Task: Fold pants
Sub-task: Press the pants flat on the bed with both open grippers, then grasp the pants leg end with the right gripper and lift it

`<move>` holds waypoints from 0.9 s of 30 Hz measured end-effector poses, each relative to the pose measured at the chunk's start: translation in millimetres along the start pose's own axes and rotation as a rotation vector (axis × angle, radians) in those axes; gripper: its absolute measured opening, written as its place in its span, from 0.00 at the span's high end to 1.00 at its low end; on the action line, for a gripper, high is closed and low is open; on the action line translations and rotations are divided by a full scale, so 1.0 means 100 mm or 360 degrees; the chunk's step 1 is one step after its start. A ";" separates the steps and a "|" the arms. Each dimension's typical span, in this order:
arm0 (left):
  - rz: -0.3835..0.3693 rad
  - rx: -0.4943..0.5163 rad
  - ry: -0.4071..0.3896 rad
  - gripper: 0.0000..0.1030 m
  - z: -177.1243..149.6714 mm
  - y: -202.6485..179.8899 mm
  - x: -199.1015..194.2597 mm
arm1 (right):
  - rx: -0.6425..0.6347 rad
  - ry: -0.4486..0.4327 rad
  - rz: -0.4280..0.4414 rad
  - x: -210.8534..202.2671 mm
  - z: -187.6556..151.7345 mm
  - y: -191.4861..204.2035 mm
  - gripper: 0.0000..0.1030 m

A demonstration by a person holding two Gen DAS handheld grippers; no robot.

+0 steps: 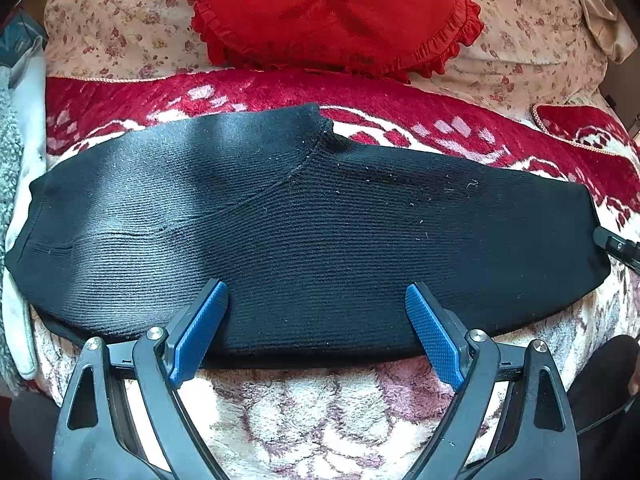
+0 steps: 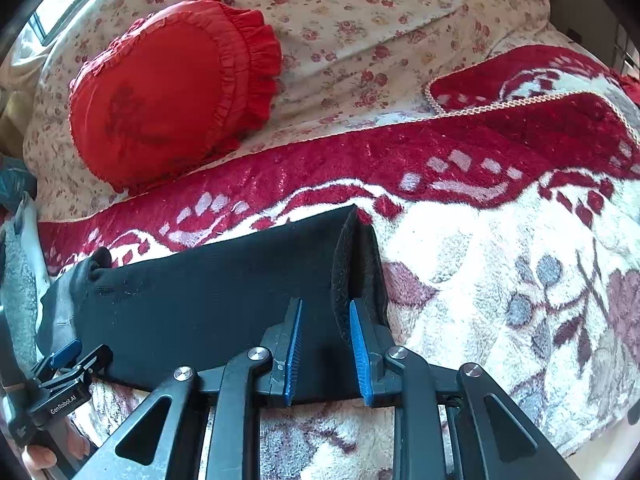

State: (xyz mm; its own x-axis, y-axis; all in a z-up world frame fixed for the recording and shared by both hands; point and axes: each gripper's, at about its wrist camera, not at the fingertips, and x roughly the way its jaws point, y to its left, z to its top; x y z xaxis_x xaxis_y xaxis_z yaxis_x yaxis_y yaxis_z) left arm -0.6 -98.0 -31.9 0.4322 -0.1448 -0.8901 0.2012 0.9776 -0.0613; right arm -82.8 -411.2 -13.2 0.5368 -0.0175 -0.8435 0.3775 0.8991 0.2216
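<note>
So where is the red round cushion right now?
The red round cushion sits top centre in the left wrist view, upper left in the right wrist view, leaning on the floral bedding behind the black pants.

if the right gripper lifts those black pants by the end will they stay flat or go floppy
Probably floppy: the black pants are a soft ribbed knit lying limp on the plush blanket. The layers may separate, since the end by the right gripper already gapes open. Sliding them likely drags, because the blanket's pile looks grippy. The left gripper is open at the near edge.
</note>
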 end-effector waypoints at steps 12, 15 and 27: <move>0.0004 0.0045 0.0021 0.01 -0.02 -0.09 0.01 | -0.0015 0.0043 -0.0021 0.10 0.00 -0.03 0.66; -0.0046 -0.0001 0.0010 0.01 -0.03 -0.09 -0.08 | -0.0031 0.0047 -0.0008 0.10 0.04 -0.04 0.66; -0.0515 -0.0115 0.0181 0.01 -0.22 -0.68 -0.36 | 0.0014 0.0064 0.0012 0.10 0.24 -0.23 0.63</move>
State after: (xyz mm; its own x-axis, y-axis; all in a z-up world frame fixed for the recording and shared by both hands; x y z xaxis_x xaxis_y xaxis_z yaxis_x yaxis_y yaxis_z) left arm -49.3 -156.3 -6.1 0.2544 -0.4349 -0.8638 0.2474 0.8927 -0.3766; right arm -68.2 -442.4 -15.2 0.5090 0.0069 -0.8607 0.3802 0.8953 0.2320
